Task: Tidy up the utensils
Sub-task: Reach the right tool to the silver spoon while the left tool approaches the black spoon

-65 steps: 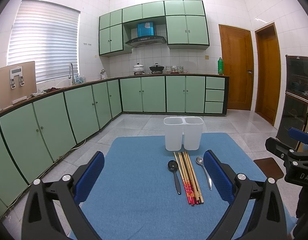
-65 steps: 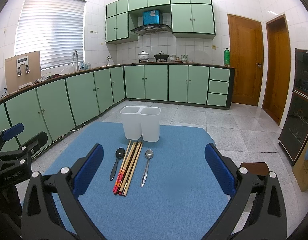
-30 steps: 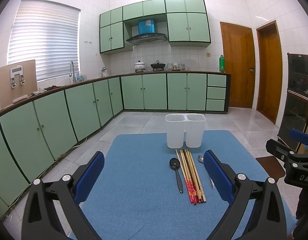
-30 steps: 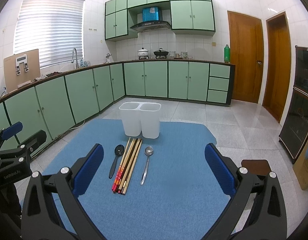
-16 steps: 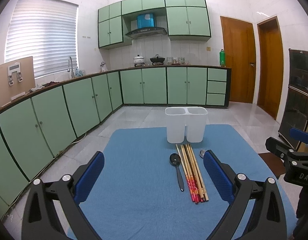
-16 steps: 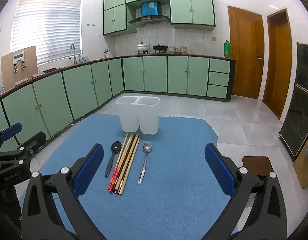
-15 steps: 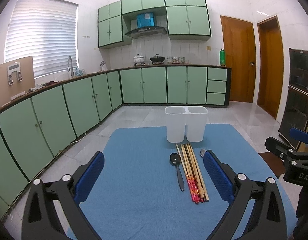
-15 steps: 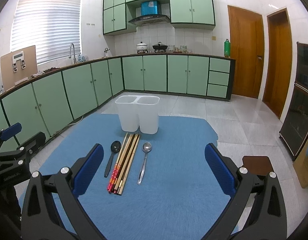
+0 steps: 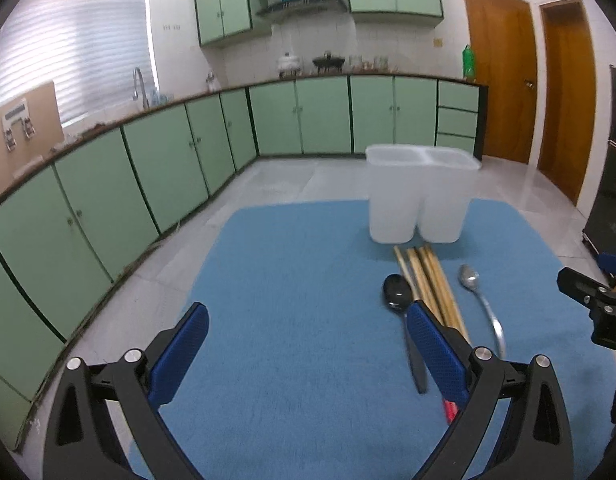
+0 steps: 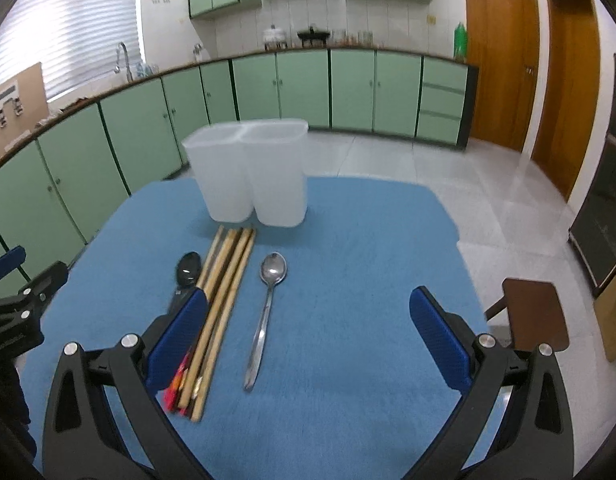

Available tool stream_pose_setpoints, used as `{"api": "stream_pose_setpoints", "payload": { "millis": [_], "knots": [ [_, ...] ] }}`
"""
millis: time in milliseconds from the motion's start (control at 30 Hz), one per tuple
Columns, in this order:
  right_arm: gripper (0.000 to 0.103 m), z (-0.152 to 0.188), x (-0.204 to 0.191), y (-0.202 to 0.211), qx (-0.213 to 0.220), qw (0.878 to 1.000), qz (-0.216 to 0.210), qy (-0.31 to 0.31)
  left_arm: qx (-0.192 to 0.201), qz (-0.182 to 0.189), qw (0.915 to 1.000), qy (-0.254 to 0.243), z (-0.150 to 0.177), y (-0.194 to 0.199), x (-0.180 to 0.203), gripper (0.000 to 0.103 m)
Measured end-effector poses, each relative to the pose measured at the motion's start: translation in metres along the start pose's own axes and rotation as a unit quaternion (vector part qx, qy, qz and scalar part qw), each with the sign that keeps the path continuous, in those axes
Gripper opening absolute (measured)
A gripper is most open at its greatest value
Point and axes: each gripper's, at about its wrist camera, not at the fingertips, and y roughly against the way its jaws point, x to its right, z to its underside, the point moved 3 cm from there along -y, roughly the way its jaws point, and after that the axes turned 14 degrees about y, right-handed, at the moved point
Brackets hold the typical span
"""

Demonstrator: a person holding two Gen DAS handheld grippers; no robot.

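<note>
**Both hand-held grippers moved in over the cutlery**

Since half a second earlier, both cameras had come nearer and lower, so the white two-part holder (image 10: 247, 176) and the cutlery filled more of each frame.

The left hand-held gripper (image 9: 308, 356) was wide open and empty. Its right blue pad covered part of the chopsticks (image 9: 432, 284) at lower right of the left wrist view. The black spoon (image 9: 398, 292) lay just left of the chopsticks and the metal spoon (image 9: 474, 284) just right.

The right hand-held gripper (image 10: 308, 340) was also spread open, holding nothing, with the metal spoon (image 10: 267, 304) lying between its fingers near the frame's centre. All the cutlery lay on the blue mat (image 10: 348, 260) on the table, in front of the holder.
</note>
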Motion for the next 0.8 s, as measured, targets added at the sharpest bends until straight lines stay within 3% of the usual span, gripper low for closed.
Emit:
{"api": "stream_pose_setpoints", "payload": {
  "millis": [267, 367, 633, 733, 800],
  "knots": [
    [0.094, -0.007, -0.006, -0.072, -0.055, 0.998, -0.030, 0.007, -0.040, -0.017, 0.9990, 0.010, 0.000, -0.059, 0.002, 0.097],
    [0.080, -0.009, -0.008, -0.090, -0.072, 0.996, -0.044, 0.005, -0.047, -0.020, 0.9986, 0.009, 0.002, -0.075, 0.004, 0.097],
    [0.062, -0.009, -0.016, -0.117, -0.101, 0.992, -0.069, -0.003, -0.068, -0.020, 0.9974, 0.011, 0.004, -0.095, 0.005, 0.097],
    [0.054, -0.011, -0.019, -0.119, -0.097, 0.994, -0.059, 0.008, -0.074, -0.011, 0.9972, 0.009, 0.005, -0.099, 0.010, 0.097],
    [0.036, -0.011, -0.019, -0.117, -0.093, 0.994, -0.056, 0.012, -0.077, -0.003, 0.9970, 0.007, 0.006, -0.102, 0.016, 0.097]
  ]
}}
